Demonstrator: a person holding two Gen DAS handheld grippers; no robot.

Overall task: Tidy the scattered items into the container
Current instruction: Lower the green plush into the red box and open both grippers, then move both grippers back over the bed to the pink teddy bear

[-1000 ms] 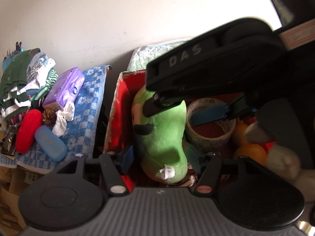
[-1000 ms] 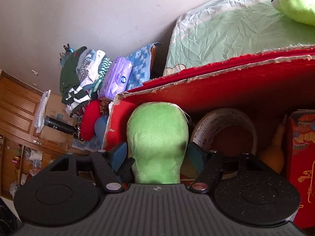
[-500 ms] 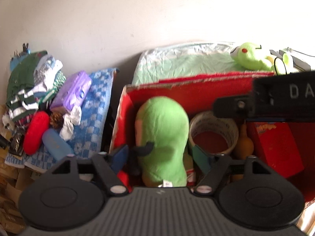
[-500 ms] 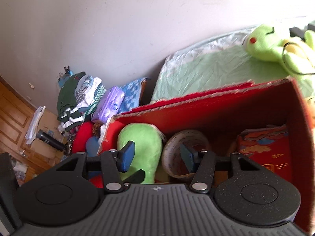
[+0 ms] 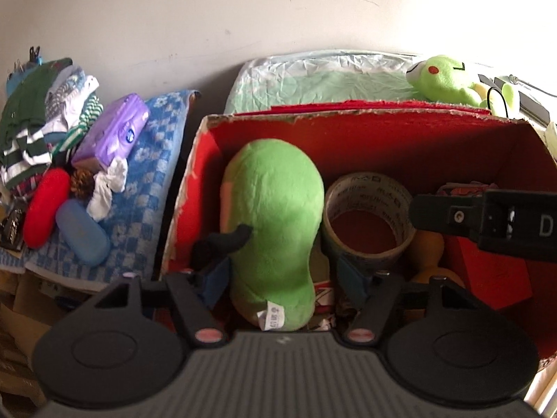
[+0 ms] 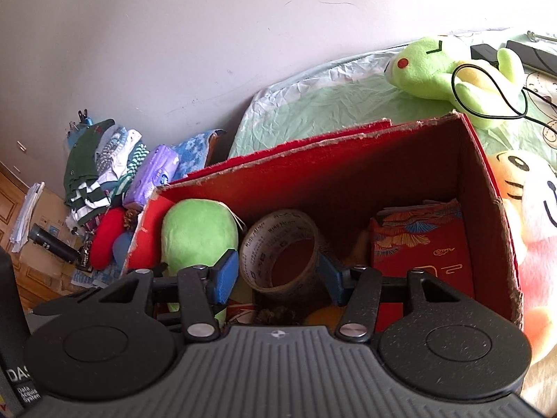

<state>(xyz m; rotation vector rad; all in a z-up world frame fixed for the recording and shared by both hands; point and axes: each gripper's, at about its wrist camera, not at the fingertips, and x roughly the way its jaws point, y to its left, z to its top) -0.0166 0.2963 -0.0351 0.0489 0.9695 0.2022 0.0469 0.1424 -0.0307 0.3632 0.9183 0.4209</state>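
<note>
On a bed [image 6: 313, 111], a red box [image 5: 383, 132] holds a plush [image 5: 275, 209] and tape [image 5: 369, 216]. Left gripper [image 5: 285, 278] closing astride the plush without touching; right gripper [image 6: 278, 275] half-open around tape, contact unclear.

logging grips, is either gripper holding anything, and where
Nothing held: left gripper jaws closing around the green plush near its tag end; right gripper open.

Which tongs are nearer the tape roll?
Right. The right tongs straddle the tape roll; the left tongs, closing, flank the green plush beside it.
</note>
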